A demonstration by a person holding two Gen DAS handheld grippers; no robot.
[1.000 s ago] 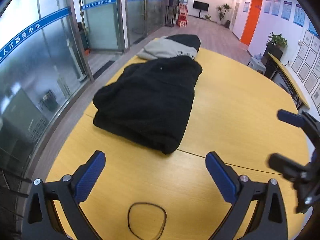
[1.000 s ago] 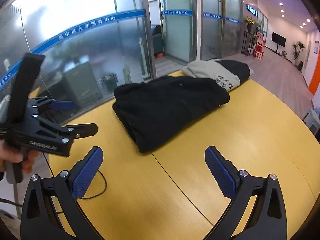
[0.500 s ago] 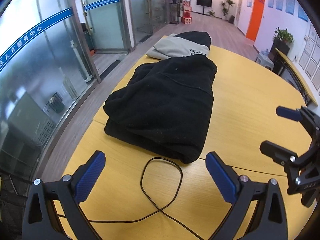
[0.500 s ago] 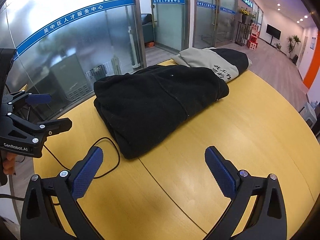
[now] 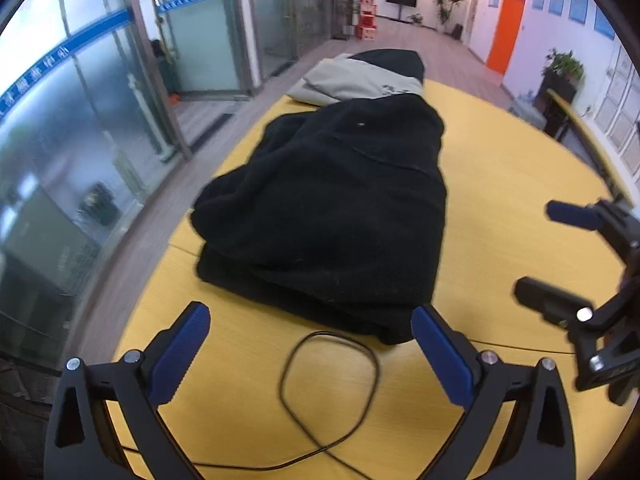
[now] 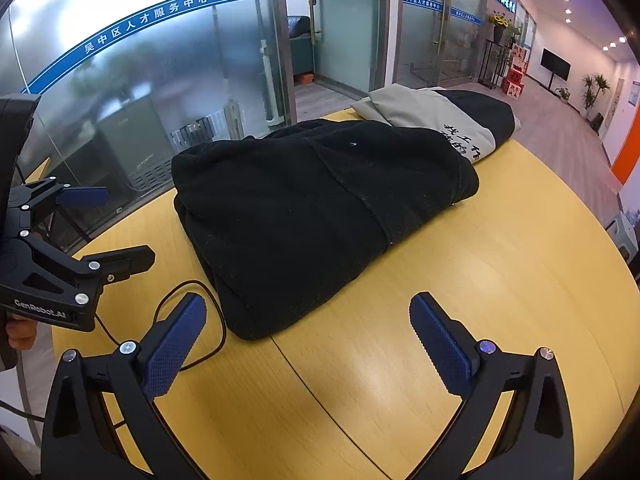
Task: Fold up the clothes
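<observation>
Yellow wood-grain table (image 5: pixel 500 184) fills the working area, with a thin seam crossing its near part. Frosted glass partitions with a blue band of characters stand along the left side, and a corridor with an orange door runs away at the far right.

Black garment (image 5: pixel 332 216) lies on the left half of the table, folded into a thick, roughly rectangular bundle. Its long axis runs from near to far. The fabric is fleecy and matte, with bits of pale lint on it. Stacked layers show at the near edge, which is rounded and bulky. A stitched seam crosses the top face from side to side, and a small white speck sits near the far end.

Grey and black garment (image 6: pixel 448 120) lies at the far end, touching the black garment, also folded. Dark characters are printed on its grey panel.

Black cable (image 5: pixel 332 376) forms a loop on the table just in front of the near edge of the black garment, then trails toward me.

My left gripper (image 5: pixel 308 356) hovers above the cable loop, fingers spread wide, grasping nothing. My right gripper (image 6: pixel 308 340) is held just right of the bundle's near corner, fingers likewise spread wide and empty. Neither gripper touches the cloth.
</observation>
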